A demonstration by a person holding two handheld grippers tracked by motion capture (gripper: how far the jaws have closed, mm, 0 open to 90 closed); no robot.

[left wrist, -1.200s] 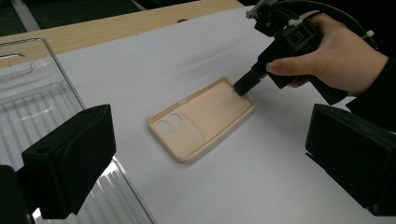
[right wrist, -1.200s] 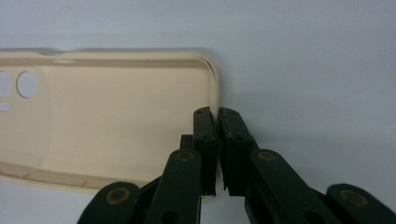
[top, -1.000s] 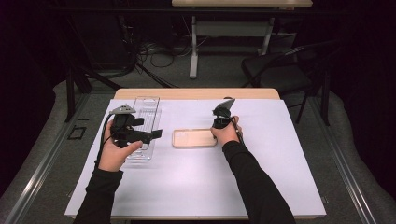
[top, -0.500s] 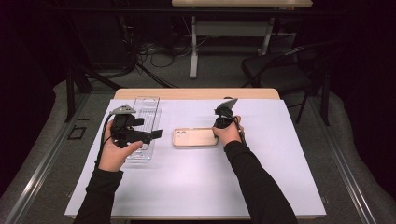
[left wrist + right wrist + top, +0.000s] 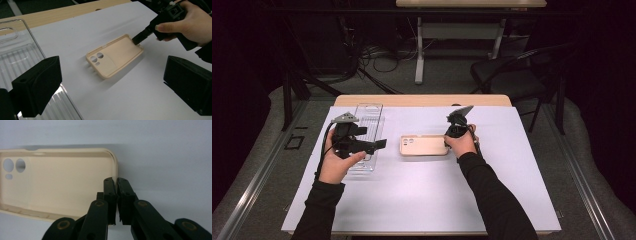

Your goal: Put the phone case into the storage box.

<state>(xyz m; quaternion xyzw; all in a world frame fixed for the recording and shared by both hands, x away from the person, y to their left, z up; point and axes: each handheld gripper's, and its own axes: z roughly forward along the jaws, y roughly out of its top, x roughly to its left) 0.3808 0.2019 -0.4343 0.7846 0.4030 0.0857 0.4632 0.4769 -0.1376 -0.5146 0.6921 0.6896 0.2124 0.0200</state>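
A matt beige plastic phone case (image 5: 115, 57) lies on smooth white paper sheeting (image 5: 422, 190) beside a glossy, ribbed clear-plastic tray (image 5: 368, 131); bare wood edges the tabletop (image 5: 422, 100).

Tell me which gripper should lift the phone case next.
Right. The right gripper is already shut on the phone case rim at its near end, while the left gripper hangs open, apart from it, over the clear tray.

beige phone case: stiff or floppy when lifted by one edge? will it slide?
The phone case is a thin open shell, so probably light and a bit flexible. The right tongs pinch only its end wall, so it may sag or twist. Lying flat on the smooth white sheet, it likely slides easily.
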